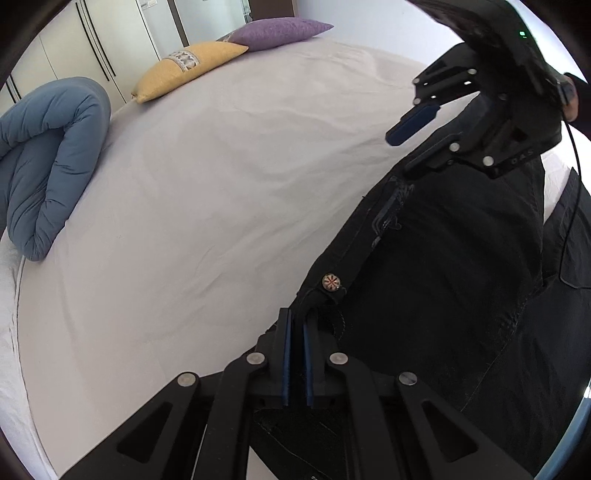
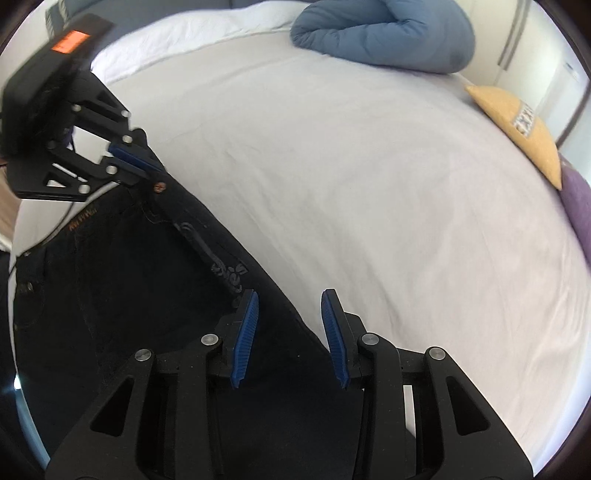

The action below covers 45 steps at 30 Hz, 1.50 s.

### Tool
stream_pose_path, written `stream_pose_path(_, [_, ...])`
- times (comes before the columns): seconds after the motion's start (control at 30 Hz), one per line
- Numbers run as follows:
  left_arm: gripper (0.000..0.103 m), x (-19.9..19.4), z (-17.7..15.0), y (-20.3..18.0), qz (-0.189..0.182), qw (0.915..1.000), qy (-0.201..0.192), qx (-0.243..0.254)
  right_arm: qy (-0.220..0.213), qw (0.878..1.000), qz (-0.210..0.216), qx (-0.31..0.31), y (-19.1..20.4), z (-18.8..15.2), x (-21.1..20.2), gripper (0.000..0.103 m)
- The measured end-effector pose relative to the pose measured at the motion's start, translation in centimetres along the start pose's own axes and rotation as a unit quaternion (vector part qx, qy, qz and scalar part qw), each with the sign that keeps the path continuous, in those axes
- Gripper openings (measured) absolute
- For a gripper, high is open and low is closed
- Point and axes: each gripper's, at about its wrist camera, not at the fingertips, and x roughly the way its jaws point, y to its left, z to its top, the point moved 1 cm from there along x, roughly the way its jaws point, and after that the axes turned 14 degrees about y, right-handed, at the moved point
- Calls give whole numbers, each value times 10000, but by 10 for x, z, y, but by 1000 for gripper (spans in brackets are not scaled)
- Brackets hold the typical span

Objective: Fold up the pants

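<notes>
Black pants (image 1: 443, 280) hang over the near edge of the bed, waistband up; they also fill the lower left of the right wrist view (image 2: 140, 288). My left gripper (image 1: 297, 325) is shut on the waistband corner beside the metal button (image 1: 330, 282). It also shows in the right wrist view (image 2: 147, 166), clamped by the button (image 2: 159, 187). My right gripper (image 2: 290, 306) is open, its blue pads (image 2: 245, 332) astride the other waistband end. It shows in the left wrist view (image 1: 410, 151) too, one pad above the cloth.
A white bed sheet (image 1: 221, 206) spreads ahead. A rolled blue duvet (image 1: 48, 158) lies on its left edge. A yellow pillow (image 1: 188, 66) and a purple pillow (image 1: 280, 31) lie at the far end, with wardrobe doors (image 1: 92, 48) beyond.
</notes>
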Motion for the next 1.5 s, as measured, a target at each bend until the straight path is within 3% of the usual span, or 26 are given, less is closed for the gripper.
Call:
stream_pose_path(0.23, [5,6,-12,3,13,9999,-127,-31,324,9991,99,-269,6,2,10,34])
stream_pose_path(0.33, [5,5,-17,0,27,9999,-141,0,450,9979,404,-241,1,-3,14,34])
stream_pose_path(0.6, [5,2,-22,-7,51,9998,-174,21,732,9965,307,-259,-7,-1,32,34])
stream_pose_path(0.63, [5,2,-22,-6,47,9998,-174,19,778,9961,298,-295,-5,6,37,33])
stream_pose_path(0.7, [5,2,-22,-6,49,9998,-181,27,848,9954,277,-362,-6,8,44,21])
stream_pose_path(0.77, [5,2,-23,-6,64,9998,-191,36,844,9955,233,-373,-6,8,44,8])
stream_pose_path(0.83, [5,2,-23,-6,82,9998,-199,34,796,9959,282,-326,-7,5,41,6])
stream_pose_path(0.93, [5,1,-24,-8,104,9997,-218,-7,716,9969,290,-159,-11,3,38,3])
stream_pose_path(1.23, [5,-4,-44,-13,112,9996,-199,-175,207,9955,672,637,52,10,19,2])
stream_pose_path(1.33, [5,-11,-53,-20,91,9995,-233,-185,131,9860,873,1414,45,6,27,2])
stream_pose_path(1.43, [5,-20,-63,-30,123,9993,-296,-190,-189,9590,1394,2461,36,-10,26,2])
stream_pose_path(1.5, [5,-24,-71,-38,190,9992,-310,-153,-401,9478,1573,2745,42,-23,17,2])
